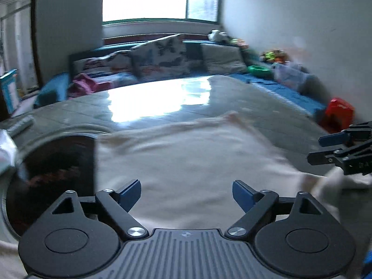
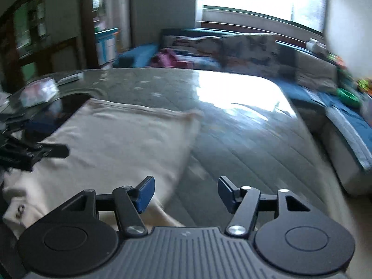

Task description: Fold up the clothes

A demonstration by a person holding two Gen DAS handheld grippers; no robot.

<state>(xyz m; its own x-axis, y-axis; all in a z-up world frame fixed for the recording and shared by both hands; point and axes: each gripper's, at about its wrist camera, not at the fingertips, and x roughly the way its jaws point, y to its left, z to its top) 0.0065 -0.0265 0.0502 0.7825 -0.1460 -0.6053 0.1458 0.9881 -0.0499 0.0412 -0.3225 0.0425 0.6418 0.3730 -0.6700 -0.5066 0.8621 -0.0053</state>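
Note:
A cream-white garment [image 1: 186,158] lies folded flat on the glossy grey table [image 1: 144,97]. My left gripper [image 1: 186,195] hovers over its near part, open wide, with nothing between the blue pads [image 1: 130,195]. In the right wrist view the same garment [image 2: 121,139] spreads to the left, its right edge running under my right gripper [image 2: 186,193], which is open and empty above the cloth's edge and the bare table [image 2: 244,139]. The right gripper [image 1: 334,146] shows at the right edge of the left wrist view. The left gripper [image 2: 53,151] shows at the left edge of the right view.
A dark round opening [image 1: 51,176] sits in the table just left of the garment. A blue sofa [image 1: 274,86] with patterned cushions [image 1: 160,55], toys and a green bowl [image 1: 259,69] wraps the far and right sides. A red object [image 1: 339,111] lies at the right.

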